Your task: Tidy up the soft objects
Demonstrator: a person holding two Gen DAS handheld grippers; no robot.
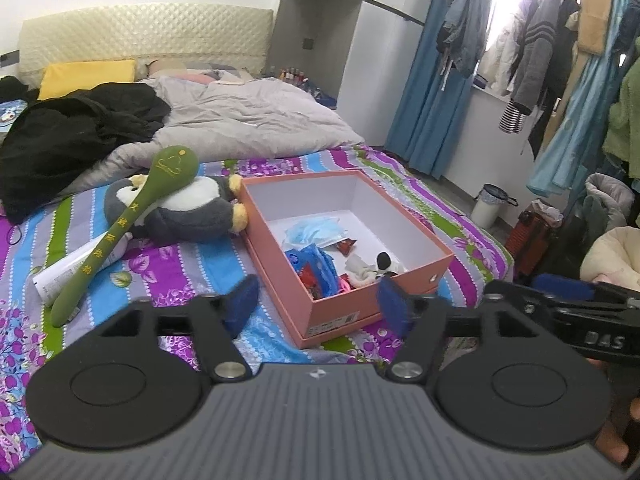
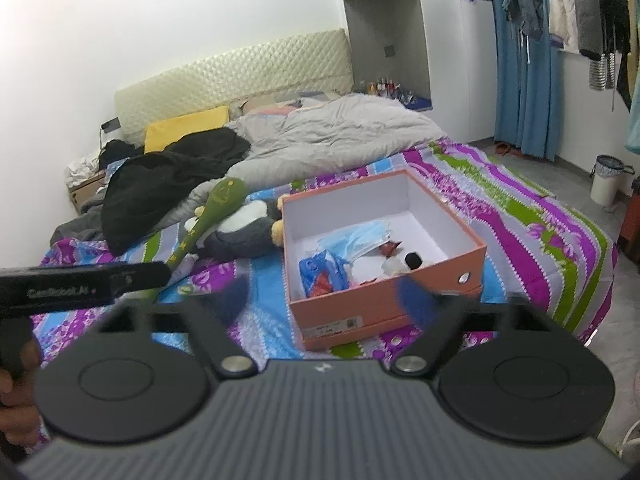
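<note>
An open pink box [image 1: 340, 304] [image 2: 360, 308] sits on the striped bedsheet and holds blue face masks [image 1: 316, 232], a blue packet [image 1: 316, 268], red wrappers and a small white and black toy [image 1: 376, 268]. A grey and white plush penguin [image 1: 188, 212] [image 2: 244, 228] lies left of the box with a green plush massage stick [image 1: 120, 228] [image 2: 208, 216] across it. A white tube [image 1: 76, 270] lies under the stick. My left gripper [image 1: 318, 306] is open and empty in front of the box. My right gripper [image 2: 326, 300] is open and empty, also before the box.
A grey duvet [image 1: 248, 120], black clothes [image 1: 72, 136] and a yellow pillow [image 1: 88, 76] lie further up the bed. Clothes hang by the blue curtain [image 1: 424, 92] at right. A white bin [image 1: 490, 206] stands on the floor beyond the bed's right edge.
</note>
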